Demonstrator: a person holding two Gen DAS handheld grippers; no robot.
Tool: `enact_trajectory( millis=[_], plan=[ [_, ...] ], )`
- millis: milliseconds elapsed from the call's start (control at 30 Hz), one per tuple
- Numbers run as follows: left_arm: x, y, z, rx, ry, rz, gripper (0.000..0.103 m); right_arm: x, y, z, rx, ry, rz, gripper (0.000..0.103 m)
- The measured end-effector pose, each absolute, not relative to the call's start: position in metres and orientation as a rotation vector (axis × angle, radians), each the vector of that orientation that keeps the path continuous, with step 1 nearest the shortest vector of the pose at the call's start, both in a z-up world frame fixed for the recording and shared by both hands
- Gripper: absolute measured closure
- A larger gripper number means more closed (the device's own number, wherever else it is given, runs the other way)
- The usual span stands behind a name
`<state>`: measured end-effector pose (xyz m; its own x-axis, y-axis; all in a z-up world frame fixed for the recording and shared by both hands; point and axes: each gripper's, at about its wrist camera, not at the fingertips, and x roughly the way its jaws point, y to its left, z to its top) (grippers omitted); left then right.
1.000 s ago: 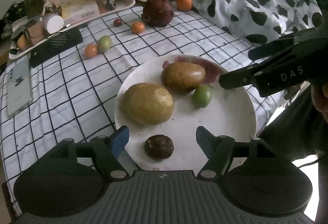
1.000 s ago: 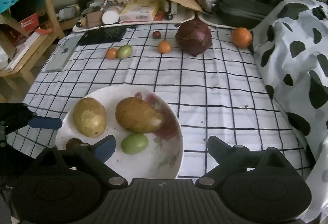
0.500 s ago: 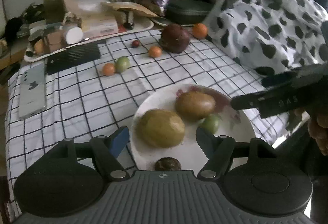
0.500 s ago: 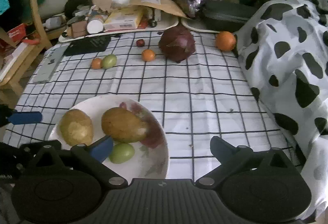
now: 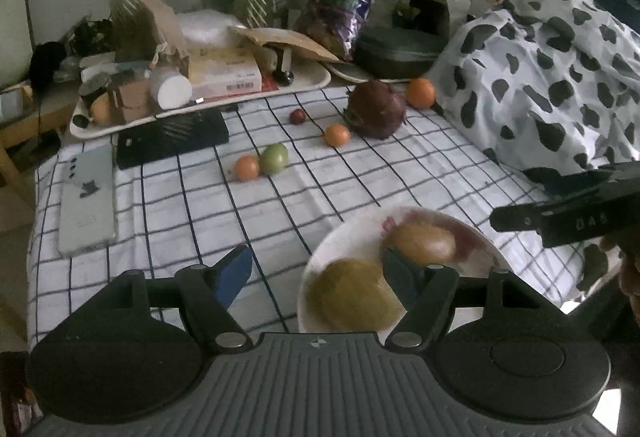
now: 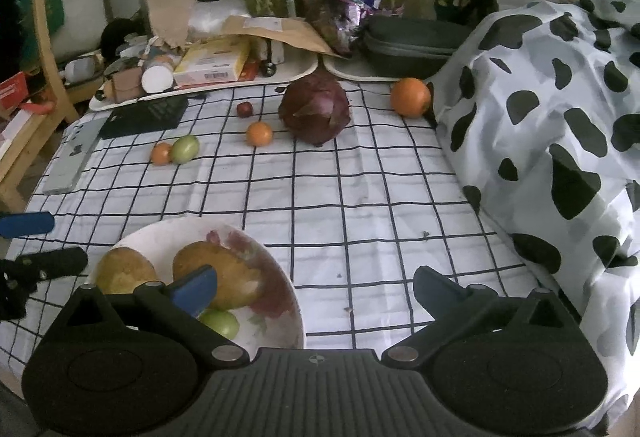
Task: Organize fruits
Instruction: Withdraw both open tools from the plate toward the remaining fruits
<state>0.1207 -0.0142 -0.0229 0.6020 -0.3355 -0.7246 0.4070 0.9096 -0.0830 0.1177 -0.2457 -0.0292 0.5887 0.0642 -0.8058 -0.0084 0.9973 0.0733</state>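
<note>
A white plate (image 6: 160, 233) at the near edge of the checked cloth holds two yellow-brown fruits (image 6: 124, 271) (image 6: 224, 273) and a small green one (image 6: 220, 321). My right gripper (image 6: 318, 289) hangs open and empty, its left finger over the plate (image 5: 476, 237), its right over bare cloth. My left gripper (image 5: 320, 271) is open and empty just left of the plate, beside a yellow-brown fruit (image 5: 352, 295). Loose on the cloth farther back lie a big dark red fruit (image 6: 314, 109), a large orange (image 6: 411, 97), a small orange (image 6: 259, 133), a green fruit (image 6: 185, 149) touching another small orange (image 6: 161, 153), and a tiny dark red fruit (image 6: 244, 109).
A phone (image 5: 86, 201) and a black case (image 5: 172, 133) lie at the left of the cloth. Cluttered trays (image 5: 304, 85) and plant vases line the back. A cow-print blanket (image 6: 552, 109) rises along the right side. A wooden chair (image 6: 48, 37) stands at far left.
My left gripper drew back up and left from over the plate, and the small dark fruit that lay between its fingers is out of view. The right gripper's jaws spread a little wider.
</note>
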Motion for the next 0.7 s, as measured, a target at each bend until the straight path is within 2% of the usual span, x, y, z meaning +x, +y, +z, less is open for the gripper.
enact_trajectory(
  millis=[700],
  plan=[
    [0.175,-0.006,-0.03,0.188,0.803,-0.465,0.033,0.168,-0.239,-0.032,0.009,0.928,0.061,0.0]
  ],
)
